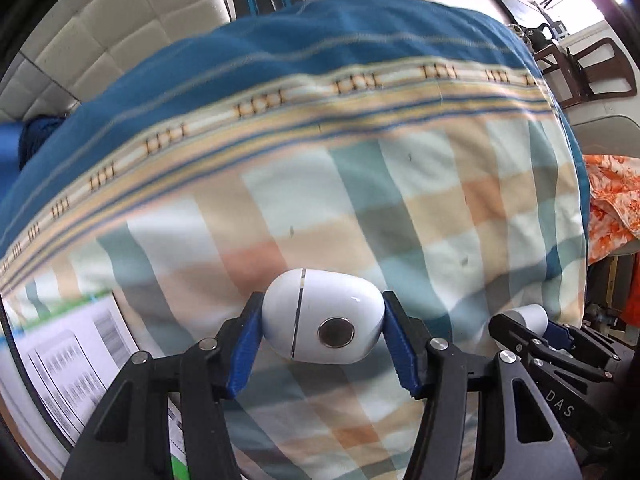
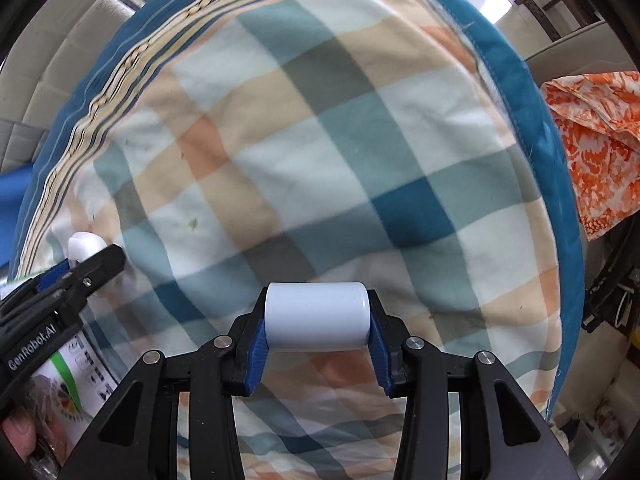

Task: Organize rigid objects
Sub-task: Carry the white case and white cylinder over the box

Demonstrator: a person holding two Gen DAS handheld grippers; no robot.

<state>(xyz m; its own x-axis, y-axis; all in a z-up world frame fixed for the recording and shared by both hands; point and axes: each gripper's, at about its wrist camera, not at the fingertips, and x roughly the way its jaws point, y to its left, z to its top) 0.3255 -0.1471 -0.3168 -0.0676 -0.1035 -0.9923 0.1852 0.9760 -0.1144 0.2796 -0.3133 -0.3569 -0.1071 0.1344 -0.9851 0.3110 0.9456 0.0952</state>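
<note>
Over checked blanket [image 1: 360,200]: left claw [image 1: 323,326] pinching white egg-shaped case [image 1: 323,314]; right claw [image 2: 318,326] pinching white cylinder [image 2: 317,315].

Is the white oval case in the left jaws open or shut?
Shut. The case shows only a thin dark seam, its two halves flush, with no gap. The left gripper clamps it at both ends.

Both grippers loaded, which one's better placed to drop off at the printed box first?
Left, probably. The left gripper, holding the white egg-shaped case, has the printed cardboard box right beside it.
</note>
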